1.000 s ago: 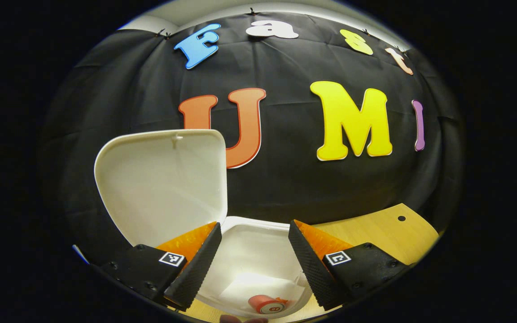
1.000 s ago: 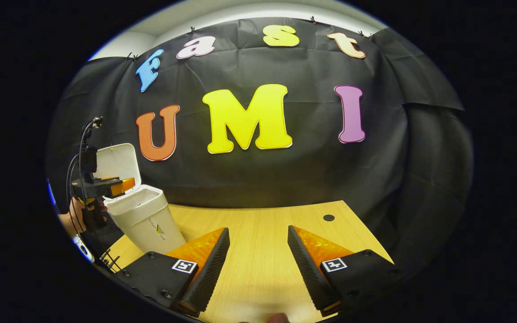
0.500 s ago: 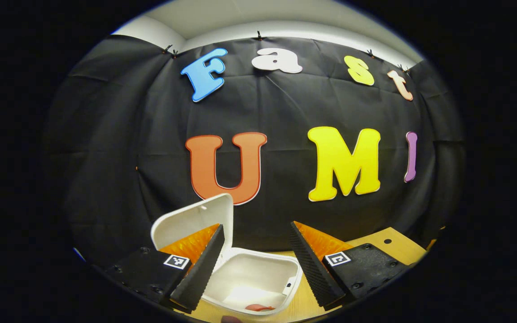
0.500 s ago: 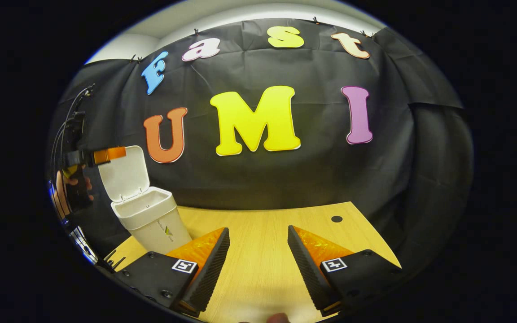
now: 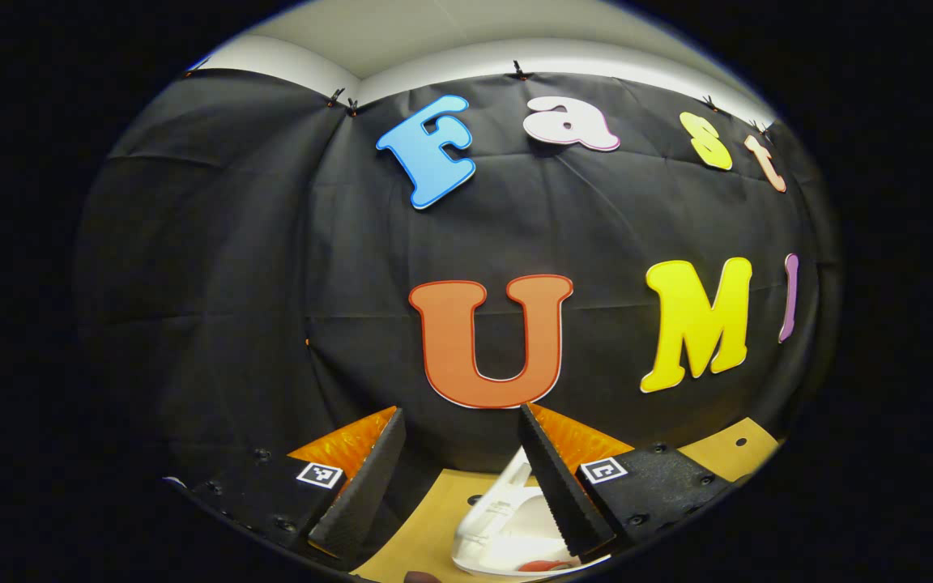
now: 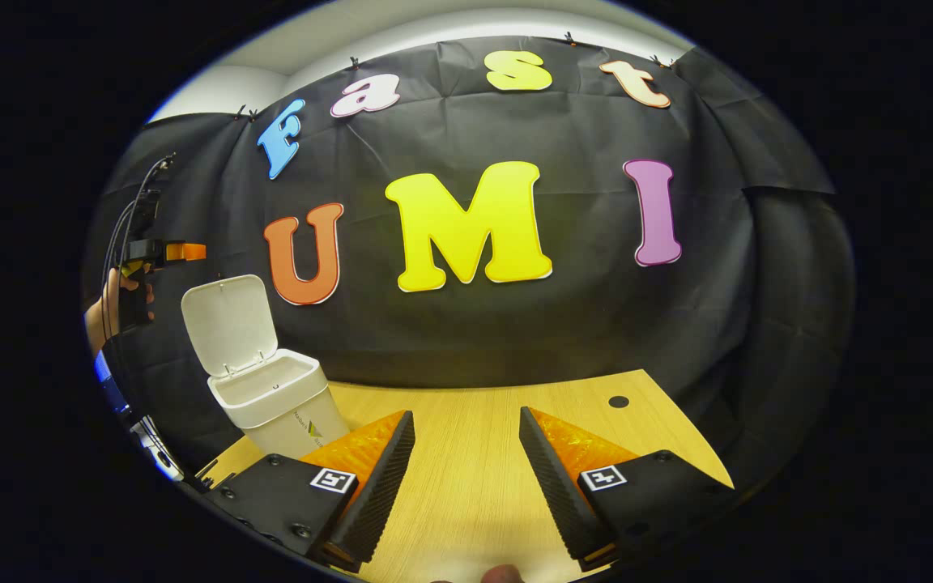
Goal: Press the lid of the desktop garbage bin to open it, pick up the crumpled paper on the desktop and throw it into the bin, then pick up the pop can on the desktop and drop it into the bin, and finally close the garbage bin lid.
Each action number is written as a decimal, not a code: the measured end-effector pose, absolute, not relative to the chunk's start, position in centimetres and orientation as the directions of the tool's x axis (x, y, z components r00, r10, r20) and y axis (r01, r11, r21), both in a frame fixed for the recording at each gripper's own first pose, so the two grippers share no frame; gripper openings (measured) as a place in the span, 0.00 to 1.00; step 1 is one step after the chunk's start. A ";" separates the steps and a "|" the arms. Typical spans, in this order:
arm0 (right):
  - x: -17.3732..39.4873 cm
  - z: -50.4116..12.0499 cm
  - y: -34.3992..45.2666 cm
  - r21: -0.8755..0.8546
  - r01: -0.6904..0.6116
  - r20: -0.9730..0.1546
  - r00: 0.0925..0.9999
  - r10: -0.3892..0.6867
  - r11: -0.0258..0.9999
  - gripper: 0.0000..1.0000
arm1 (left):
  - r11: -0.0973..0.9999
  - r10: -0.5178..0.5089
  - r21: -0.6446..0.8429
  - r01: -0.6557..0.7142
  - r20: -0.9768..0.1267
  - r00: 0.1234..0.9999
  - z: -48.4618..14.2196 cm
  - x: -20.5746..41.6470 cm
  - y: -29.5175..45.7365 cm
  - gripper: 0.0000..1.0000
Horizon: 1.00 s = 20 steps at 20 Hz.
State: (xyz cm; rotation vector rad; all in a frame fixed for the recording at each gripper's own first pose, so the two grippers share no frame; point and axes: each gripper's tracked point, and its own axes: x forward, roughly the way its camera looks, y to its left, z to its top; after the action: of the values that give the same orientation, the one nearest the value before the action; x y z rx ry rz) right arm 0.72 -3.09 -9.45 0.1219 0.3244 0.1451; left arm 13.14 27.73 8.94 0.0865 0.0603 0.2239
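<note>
Even overhead light; sharp centre; strong fisheye bending at edges; soft shadows

A recording booth: black cloth wall [image 6: 515,340] behind a bare wooden desk [image 6: 475,453] with a cable hole [image 6: 618,402].

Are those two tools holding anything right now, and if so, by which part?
Nothing is held. The left tool and the right tool are both open, with nothing between their fingers. The bin stands with its lid up.
</note>
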 end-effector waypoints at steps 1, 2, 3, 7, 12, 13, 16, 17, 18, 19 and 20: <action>0.7 -9.2 -3.2 0.142 -0.117 -0.306 0.939 0.156 0.983 0.85 | 0.971 0.223 0.104 -0.215 -0.071 0.972 8.3 13.9 28.4 0.90; 0.8 -9.0 -3.3 0.139 -0.111 -0.303 0.941 0.149 0.984 0.85 | 0.972 0.218 0.115 -0.207 -0.088 0.972 7.7 14.7 29.0 0.95; 0.8 -9.0 -3.5 0.135 -0.103 -0.303 0.943 0.140 0.985 0.85 | 0.972 0.215 0.125 -0.201 -0.113 0.970 7.0 15.3 29.4 0.88; 0.8 -8.7 -3.9 0.120 -0.080 -0.306 0.945 0.113 0.990 0.85 | 0.983 0.173 0.100 -0.156 -0.191 0.966 4.4 17.5 29.4 0.77; 0.5 -8.7 -4.0 0.120 -0.070 -0.309 0.945 0.105 0.990 0.85 | 0.998 0.054 -0.012 -0.060 -0.260 0.964 2.7 17.7 25.3 0.53; 0.4 -8.7 -3.9 0.121 -0.071 -0.307 0.946 0.105 0.990 0.85 | 0.998 0.040 -0.030 -0.049 -0.265 0.963 2.6 17.6 24.6 0.42; 0.1 -8.5 -3.9 0.121 -0.075 -0.301 0.947 0.109 0.990 0.85 | 0.996 -0.008 -0.089 -0.020 -0.303 0.953 1.5 16.7 22.5 0.31; -0.1 -8.5 -4.0 0.122 -0.075 -0.298 0.948 0.109 0.990 0.85 | 0.995 -0.018 -0.103 -0.015 -0.312 0.950 1.1 16.3 21.9 0.29; -0.2 -8.5 -4.1 0.122 -0.074 -0.295 0.949 0.108 0.990 0.85 | 0.993 -0.033 -0.121 -0.006 -0.318 0.948 0.7 15.8 21.0 0.22; -0.4 -8.4 -4.2 0.120 -0.074 -0.294 0.950 0.107 0.990 0.85 | 0.990 -0.052 -0.141 0.006 -0.323 0.945 -0.3 14.7 20.3 0.17; -0.6 -8.4 -4.3 0.119 -0.073 -0.294 0.950 0.106 0.990 0.85 | 0.988 -0.071 -0.153 0.020 -0.335 0.940 -1.0 14.1 19.2 0.10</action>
State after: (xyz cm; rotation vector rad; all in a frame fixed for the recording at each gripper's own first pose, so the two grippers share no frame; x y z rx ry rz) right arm -0.63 -4.33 -8.41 0.1072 0.3042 0.0911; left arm 14.14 19.20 -1.02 -0.1489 0.3467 -0.0462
